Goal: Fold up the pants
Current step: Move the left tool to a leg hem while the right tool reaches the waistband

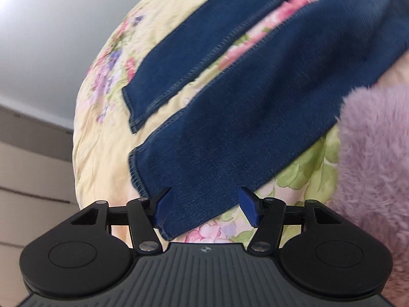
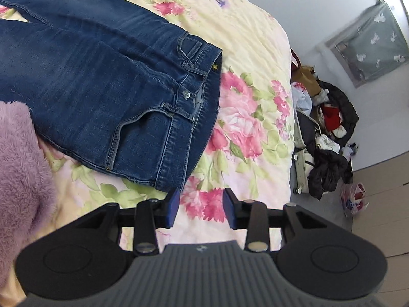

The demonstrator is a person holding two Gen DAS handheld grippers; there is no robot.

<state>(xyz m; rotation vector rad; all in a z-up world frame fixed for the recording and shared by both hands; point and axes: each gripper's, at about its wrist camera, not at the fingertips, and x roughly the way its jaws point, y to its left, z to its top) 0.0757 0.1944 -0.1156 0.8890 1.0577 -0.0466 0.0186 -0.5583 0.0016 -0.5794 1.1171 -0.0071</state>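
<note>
Dark blue jeans (image 1: 230,133) lie flat on a floral bedspread (image 1: 102,140), legs apart. In the left wrist view both leg cuffs show; my left gripper (image 1: 204,204) is open, its blue fingertips (image 1: 162,206) on either side of the near leg's cuff corner. In the right wrist view the waistband (image 2: 199,97) with button and front pockets faces me. My right gripper (image 2: 200,206) is open and empty, just below the near waistband corner, over the bedspread (image 2: 242,117).
A fuzzy lilac sleeve (image 1: 370,166) sits at the right of the left view and at the left of the right view (image 2: 23,174). Beside the bed stands a rack heaped with clothes (image 2: 324,138). The bed edge (image 2: 290,128) is to the right.
</note>
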